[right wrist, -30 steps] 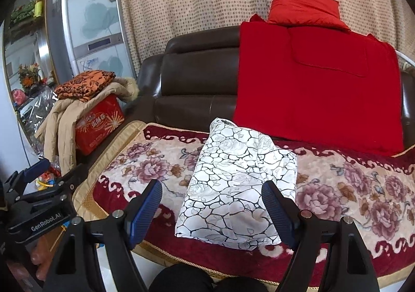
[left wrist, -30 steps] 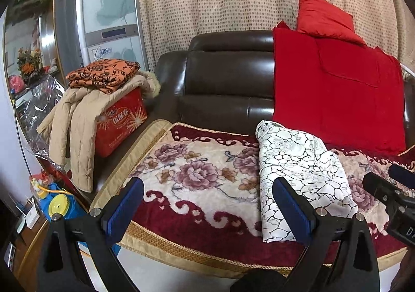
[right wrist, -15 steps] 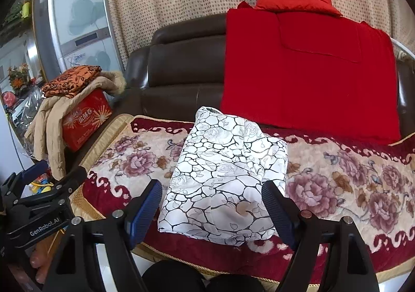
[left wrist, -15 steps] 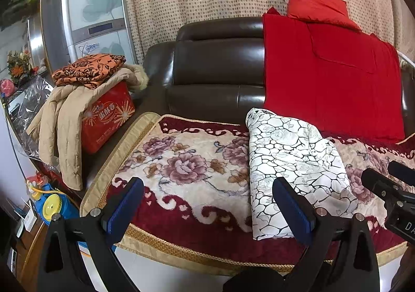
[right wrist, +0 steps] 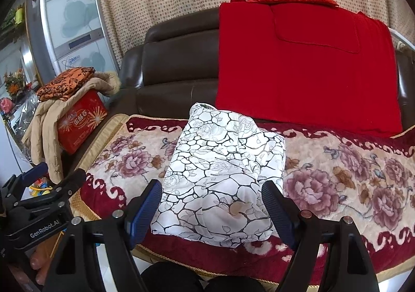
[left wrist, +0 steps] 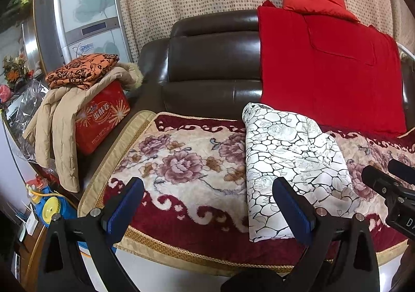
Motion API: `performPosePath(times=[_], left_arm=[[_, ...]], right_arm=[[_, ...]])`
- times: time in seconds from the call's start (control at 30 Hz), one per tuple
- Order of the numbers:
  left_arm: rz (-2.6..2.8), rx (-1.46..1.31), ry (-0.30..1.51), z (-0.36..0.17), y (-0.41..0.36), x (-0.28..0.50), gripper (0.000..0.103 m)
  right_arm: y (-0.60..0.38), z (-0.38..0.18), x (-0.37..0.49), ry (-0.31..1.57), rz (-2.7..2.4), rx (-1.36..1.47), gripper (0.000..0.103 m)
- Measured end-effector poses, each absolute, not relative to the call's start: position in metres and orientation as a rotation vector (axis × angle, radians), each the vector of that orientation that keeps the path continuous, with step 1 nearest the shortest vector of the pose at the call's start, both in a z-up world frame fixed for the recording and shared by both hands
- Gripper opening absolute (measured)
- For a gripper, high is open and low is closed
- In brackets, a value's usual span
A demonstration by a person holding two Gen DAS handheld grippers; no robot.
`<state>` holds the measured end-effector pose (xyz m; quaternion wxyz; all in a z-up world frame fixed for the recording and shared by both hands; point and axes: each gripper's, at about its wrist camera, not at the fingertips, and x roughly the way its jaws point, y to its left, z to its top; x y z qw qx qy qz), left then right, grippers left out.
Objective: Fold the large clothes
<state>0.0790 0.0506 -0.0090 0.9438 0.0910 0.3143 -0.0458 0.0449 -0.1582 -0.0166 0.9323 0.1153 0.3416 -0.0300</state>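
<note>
Lying folded at frame centre: white crackle-print garment [right wrist: 220, 178]; beige coat [left wrist: 59, 120], upper left, judged unfolded. Left gripper [left wrist: 207, 203] and right gripper [right wrist: 211, 207] held wide, empty.

A folded garment [right wrist: 223, 178] lies on the blanket [right wrist: 337, 175] covering the sofa [right wrist: 179, 58] seat. Behind it, right, hangs a cloth [right wrist: 306, 71]; far left, a coat [right wrist: 49, 120] drapes a box [right wrist: 80, 123].

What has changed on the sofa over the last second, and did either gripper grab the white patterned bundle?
Both grippers eased closer to the sofa and lower. The left gripper and right gripper stay open, gripping nothing. The folded white garment lies unmoved on the floral blanket.
</note>
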Motion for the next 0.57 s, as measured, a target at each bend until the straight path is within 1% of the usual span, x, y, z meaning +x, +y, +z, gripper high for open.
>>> performPosePath(times=[0.57], left_arm=[[-0.114, 0.206, 0.664, -0.016, 0.028, 0.090, 0.099]], right_arm=[[-0.173, -0.027, 0.054, 0.696, -0.047, 0.265, 0.082]])
